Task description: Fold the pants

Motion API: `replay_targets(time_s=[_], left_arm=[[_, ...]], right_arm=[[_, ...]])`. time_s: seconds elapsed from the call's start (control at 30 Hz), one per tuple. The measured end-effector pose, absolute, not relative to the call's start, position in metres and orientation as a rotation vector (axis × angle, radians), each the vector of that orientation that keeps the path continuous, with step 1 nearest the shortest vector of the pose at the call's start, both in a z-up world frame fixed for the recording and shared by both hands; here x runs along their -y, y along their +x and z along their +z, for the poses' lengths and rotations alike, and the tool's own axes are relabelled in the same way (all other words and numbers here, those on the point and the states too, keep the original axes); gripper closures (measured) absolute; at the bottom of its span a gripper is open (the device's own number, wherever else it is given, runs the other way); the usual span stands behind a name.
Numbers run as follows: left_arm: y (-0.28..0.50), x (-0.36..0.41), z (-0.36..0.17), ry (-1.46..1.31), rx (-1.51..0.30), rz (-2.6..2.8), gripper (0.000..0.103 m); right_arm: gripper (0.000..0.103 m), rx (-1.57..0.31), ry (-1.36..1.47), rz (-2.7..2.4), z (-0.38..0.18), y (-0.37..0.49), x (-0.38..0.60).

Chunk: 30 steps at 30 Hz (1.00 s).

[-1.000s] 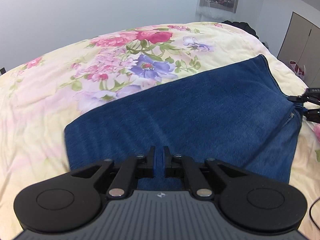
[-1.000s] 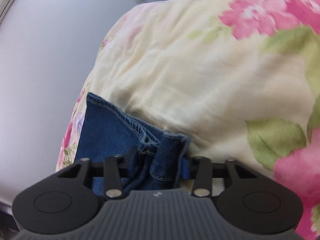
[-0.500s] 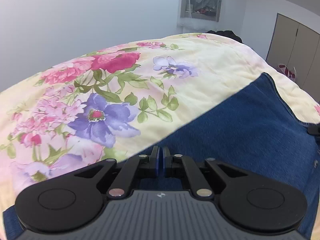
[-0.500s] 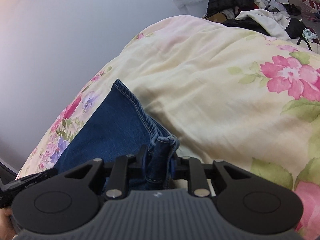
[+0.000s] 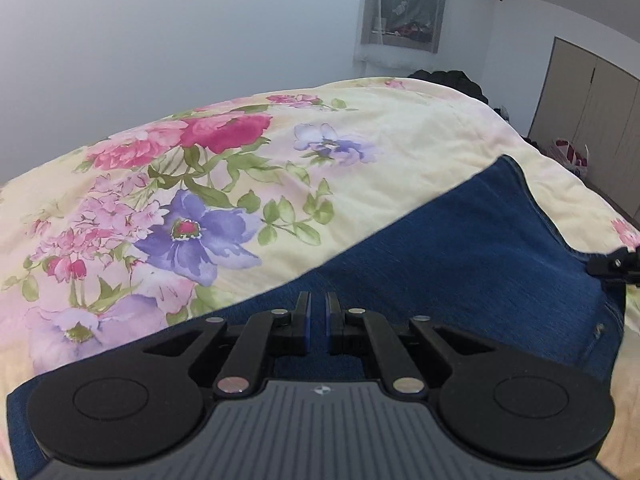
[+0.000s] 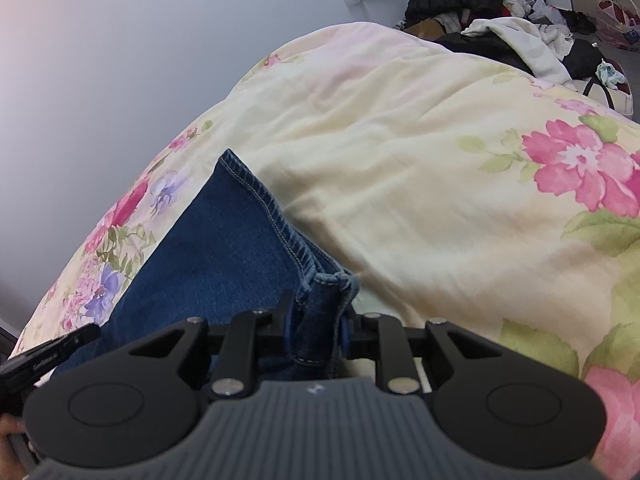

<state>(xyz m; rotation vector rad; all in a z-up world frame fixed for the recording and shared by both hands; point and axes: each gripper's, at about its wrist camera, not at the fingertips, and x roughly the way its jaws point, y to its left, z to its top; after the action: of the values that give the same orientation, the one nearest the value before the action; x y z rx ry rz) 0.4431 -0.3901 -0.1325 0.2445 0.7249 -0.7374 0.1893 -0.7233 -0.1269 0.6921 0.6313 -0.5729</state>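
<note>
Dark blue denim pants [image 5: 460, 248] lie flat on a floral quilt [image 5: 360, 140]. My left gripper [image 5: 317, 316] sits low over the denim near its far long edge. Its jaws are shut to a thin slit, and I see no fabric pinched between them. In the right wrist view, the pants [image 6: 212, 248] run away to the left, stitched hem along the right side. My right gripper [image 6: 316, 324] is shut on a bunched corner of that hem, pads pressing both sides of the fold. The right gripper's tip [image 5: 612, 264] shows at the pants' right end.
The quilt [image 6: 400, 160] spreads wide to the right of the pants. A heap of dark and white clothes [image 6: 500, 12] lies past the bed's far end. Wardrobe doors [image 5: 592, 120] and a red bag [image 5: 568, 152] stand at the right. The left gripper's side [image 6: 48, 356] enters at lower left.
The left gripper has travelled across the pants toward their far edge, still shut. The right gripper's jaws have narrowed onto the bunched hem corner, and its wrist has rolled.
</note>
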Motion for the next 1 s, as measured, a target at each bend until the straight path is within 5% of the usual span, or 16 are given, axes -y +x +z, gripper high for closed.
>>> replay_targets(time_s=[0.6,1.0], left_arm=[[0.345,0.386,-0.156,0.194,-0.984,-0.925,0.098],[0.354,0.228,-0.075,0.124,-0.872,-0.752,0.098]], right_arm=[[0.089,-0.552,0.577,-0.538,-0.049,0.192,0.676],[0.089,-0.496,0.247,-0.414,0.033,0.230,0.545]])
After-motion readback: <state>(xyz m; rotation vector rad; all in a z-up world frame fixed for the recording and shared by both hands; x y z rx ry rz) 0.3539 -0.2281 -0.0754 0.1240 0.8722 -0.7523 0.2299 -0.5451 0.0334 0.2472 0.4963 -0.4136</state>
